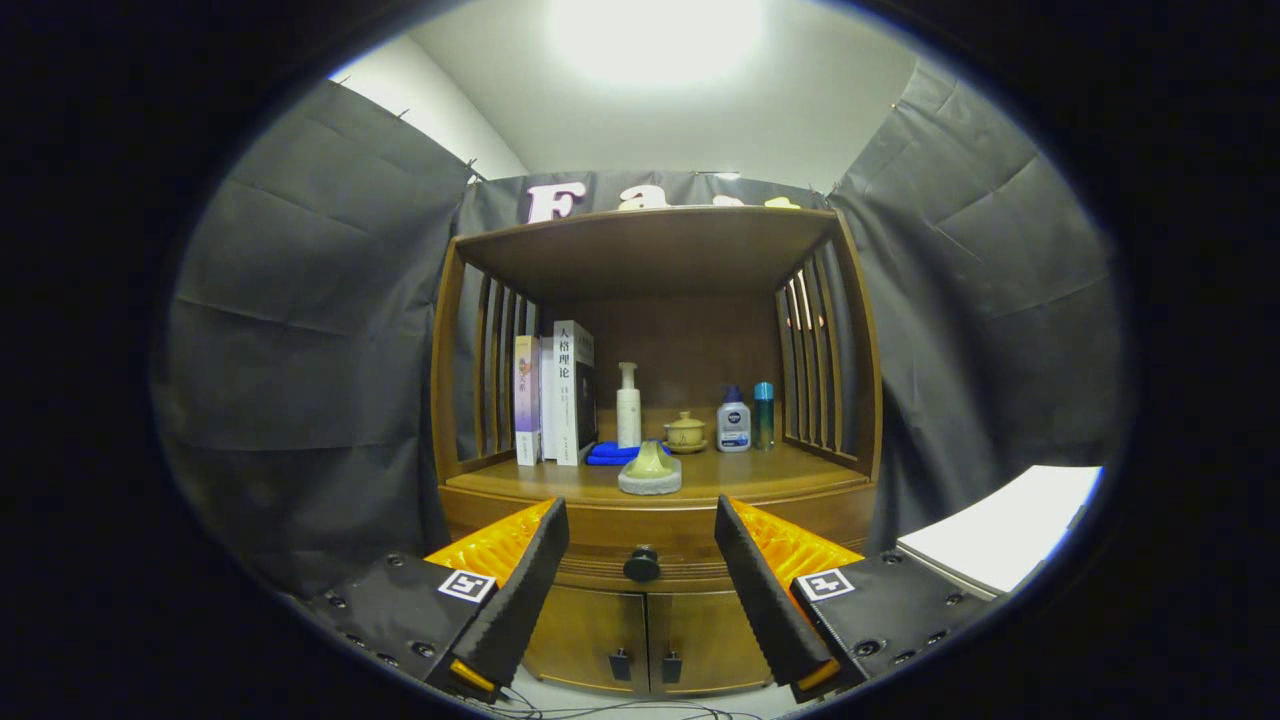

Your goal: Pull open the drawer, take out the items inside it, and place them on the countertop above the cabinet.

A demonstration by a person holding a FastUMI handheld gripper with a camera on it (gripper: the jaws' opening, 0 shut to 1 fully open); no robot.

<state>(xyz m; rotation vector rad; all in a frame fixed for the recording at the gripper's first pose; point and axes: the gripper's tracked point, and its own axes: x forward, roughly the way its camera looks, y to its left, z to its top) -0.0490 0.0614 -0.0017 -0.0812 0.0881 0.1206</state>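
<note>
Cabinet [655, 430], wooden, with slatted sides and open shelf above one drawer [650, 535] and two lower doors [640, 640]. Drawer shut; its dark round knob [641, 564] sits centred between the jaws and beyond their tips, a line-up that suits a straight approach for the pull. Gripper [641, 580]: jaws released, spread wide, holding nothing. Counter [760, 478] above the drawer carries upright books [556, 395], pump bottle [628, 405], blue cloth [612, 453], lidded cup [685, 431], two small bottles [745, 417] and a pale dish [650, 470] near the front edge; free room lies at the right front. Drawer contents hidden behind its closed front. Flat white object [1005, 525] beside the cabinet, cut off, identity unclear.
</note>
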